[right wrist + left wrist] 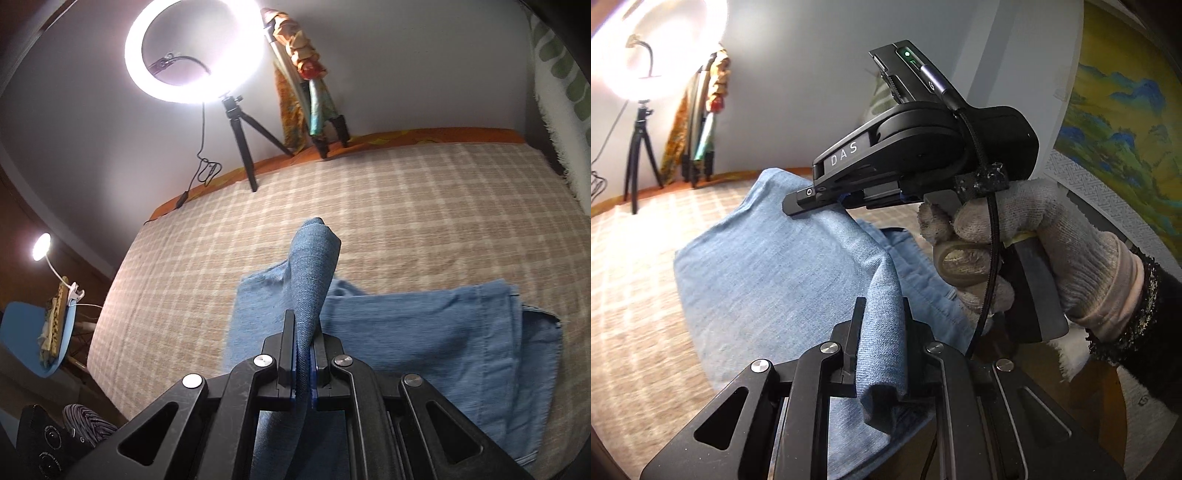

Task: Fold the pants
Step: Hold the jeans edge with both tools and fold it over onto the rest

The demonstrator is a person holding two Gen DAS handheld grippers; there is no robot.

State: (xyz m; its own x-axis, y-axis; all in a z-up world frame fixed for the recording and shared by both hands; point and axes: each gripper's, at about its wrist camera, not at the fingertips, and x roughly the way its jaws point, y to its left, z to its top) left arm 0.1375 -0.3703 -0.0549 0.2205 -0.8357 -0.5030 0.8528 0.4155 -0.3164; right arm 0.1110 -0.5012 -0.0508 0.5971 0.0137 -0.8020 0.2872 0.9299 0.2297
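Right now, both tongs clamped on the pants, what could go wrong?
1. The right tongs pinch only a thin edge of the pants; it may slip out.
2. The left tongs hold a bunched wad, so the fold may land creased.
3. The two sets of tongs are close together and could bump.

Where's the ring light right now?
Right wrist view, top left: the ring light stands on a black tripod at the plaid bed cover's far edge, left of the leaning fabric-wrapped poles.
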